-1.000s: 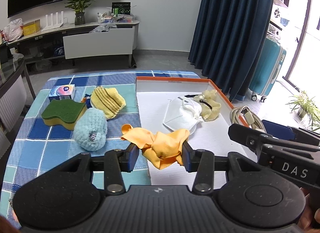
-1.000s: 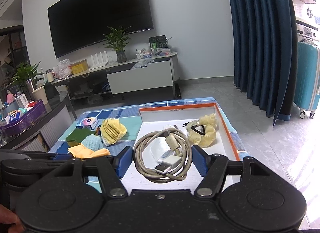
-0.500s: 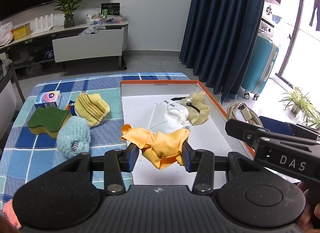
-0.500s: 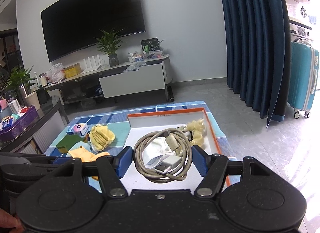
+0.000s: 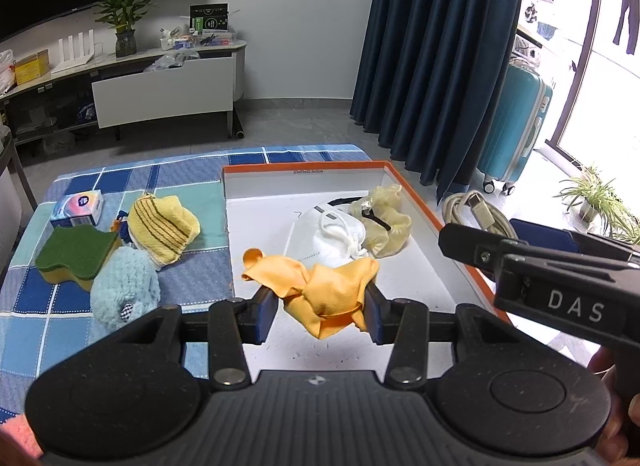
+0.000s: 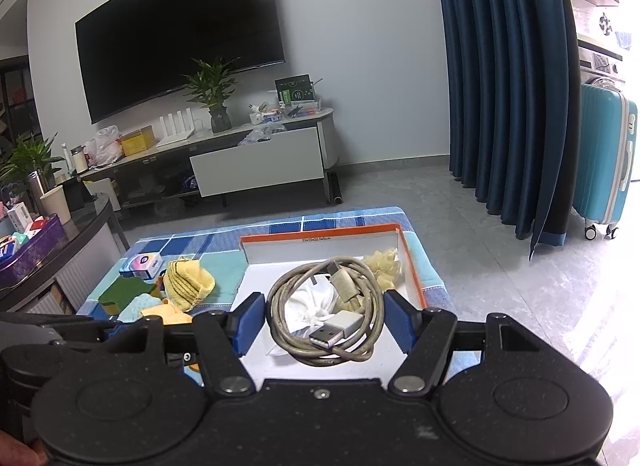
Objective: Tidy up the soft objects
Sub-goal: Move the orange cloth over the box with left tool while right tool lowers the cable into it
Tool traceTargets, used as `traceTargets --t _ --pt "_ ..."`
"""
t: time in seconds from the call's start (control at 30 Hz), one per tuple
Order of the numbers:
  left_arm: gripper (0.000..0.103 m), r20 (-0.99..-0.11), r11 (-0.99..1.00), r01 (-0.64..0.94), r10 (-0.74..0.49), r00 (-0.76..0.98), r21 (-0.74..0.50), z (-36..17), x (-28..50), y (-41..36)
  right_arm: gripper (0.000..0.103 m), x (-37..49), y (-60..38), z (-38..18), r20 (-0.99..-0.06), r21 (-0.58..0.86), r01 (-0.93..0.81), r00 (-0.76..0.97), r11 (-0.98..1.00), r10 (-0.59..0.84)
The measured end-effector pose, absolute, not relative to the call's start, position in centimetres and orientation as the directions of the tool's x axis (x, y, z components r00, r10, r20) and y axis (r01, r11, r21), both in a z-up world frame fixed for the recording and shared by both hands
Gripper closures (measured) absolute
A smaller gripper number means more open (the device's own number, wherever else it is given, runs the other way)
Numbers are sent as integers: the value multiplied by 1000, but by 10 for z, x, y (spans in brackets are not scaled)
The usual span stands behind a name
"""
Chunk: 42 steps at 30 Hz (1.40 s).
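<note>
Both claws drifted right over tray [image 5: 424, 201] — left [image 5: 320, 308] clamps orange cloth [image 5: 320, 290]; right [image 6: 325, 320] grips cable coil [image 6: 324, 306].

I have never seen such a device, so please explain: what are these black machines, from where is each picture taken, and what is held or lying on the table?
These are hand-held grippers, one in each of a person's hands, each carrying a camera that looks along its two fingers. In the left camera's picture, the left gripper is shut on a crumpled orange cloth. In the right camera's picture, the right gripper holds a coiled grey USB cable. On the blue checked tablecloth lie a green sponge, a fluffy light-blue item and a yellow striped cloth. The orange-rimmed white tray contains a white face mask.
</note>
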<state>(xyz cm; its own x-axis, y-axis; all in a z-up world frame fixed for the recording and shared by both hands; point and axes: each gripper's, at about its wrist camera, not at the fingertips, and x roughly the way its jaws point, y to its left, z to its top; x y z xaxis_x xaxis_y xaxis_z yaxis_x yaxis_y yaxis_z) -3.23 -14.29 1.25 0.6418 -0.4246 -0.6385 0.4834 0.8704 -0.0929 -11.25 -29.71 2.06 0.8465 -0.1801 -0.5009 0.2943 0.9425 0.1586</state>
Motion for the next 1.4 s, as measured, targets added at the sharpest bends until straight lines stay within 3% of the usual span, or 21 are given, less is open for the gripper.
traceTargets --t 1.4 --pt "57 -677 888 453 -384 628 -83 9 54 -165 25 -2 -356 8 -598 192 319 788 928 -147"
